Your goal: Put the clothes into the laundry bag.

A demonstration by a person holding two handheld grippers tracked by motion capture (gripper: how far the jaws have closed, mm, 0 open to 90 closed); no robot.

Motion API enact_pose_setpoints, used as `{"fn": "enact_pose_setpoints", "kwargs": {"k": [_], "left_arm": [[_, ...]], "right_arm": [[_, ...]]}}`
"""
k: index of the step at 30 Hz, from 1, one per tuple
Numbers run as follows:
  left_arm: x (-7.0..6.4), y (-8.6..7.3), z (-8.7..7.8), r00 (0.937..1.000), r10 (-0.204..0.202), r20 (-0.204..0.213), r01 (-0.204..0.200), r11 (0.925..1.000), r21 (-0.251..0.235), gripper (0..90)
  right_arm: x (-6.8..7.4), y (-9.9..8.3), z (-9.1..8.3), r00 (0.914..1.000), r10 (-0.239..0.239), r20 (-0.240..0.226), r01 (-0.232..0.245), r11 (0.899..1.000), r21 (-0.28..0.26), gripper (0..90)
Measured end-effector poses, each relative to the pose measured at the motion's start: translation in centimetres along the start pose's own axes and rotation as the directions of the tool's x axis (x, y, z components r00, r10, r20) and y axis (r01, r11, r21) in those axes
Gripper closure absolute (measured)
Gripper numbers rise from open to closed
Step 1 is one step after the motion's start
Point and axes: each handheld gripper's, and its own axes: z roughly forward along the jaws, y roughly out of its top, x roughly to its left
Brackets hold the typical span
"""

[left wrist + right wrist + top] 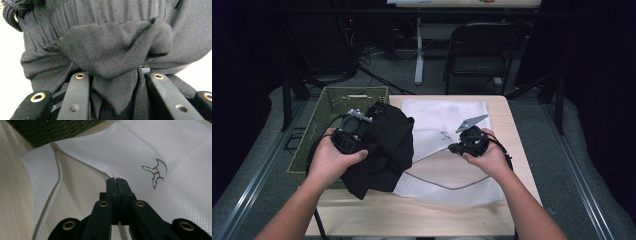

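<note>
The left gripper (pixel 362 131) has its jaws clenched on a black garment (pixel 387 150), held above the counter's (pixel 412 215) left side. The right gripper (pixel 455 148) pinches the white mesh bag's (pixel 447 120) zipper edge beside it.

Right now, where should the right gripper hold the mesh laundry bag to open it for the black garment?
Probably at the zipper edge of the white mesh laundry bag, coming from the bag's open side nearest the black garment. The stiff zipper tape is raised above the flat mesh; the right gripper already pinches there.
</note>
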Motion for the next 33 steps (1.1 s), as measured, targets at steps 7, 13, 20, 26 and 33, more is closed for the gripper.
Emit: {"fn": "enact_pose_setpoints", "kwargs": {"k": [7,13,20,26,33], "left_arm": [[-1.0,-0.5,0.5,0.9993,0.024,0.029,-0.024,0.9997,-0.007,67.1],[-1.5,-0.9,1.2,0.9984,0.029,0.048,-0.028,0.9996,-0.008,67.1],[-2.0,-1.6,2.0,0.9974,0.038,0.061,-0.037,0.9992,-0.012,67.1],[-2.4,-2.1,2.6,0.9964,0.045,0.072,-0.045,0.9990,-0.007,67.1],[-3.0,-2.6,3.2,0.9942,0.059,0.089,-0.059,0.9982,-0.007,67.1]], "right_arm": [[0.0,0.3,-0.1,1.0000,-0.002,0.007,0.002,1.000,0.003,89.7],[-0.3,0.7,-0.2,1.0000,-0.002,0.009,0.002,1.000,-0.004,89.7],[-0.5,1.2,-0.2,0.9999,0.000,0.015,0.000,1.000,0.003,89.8],[-0.5,1.8,-0.4,0.9999,0.002,0.012,-0.002,1.000,-0.006,89.8],[-0.4,2.2,-0.2,0.9999,-0.001,0.016,0.001,1.000,-0.005,89.9]]}}
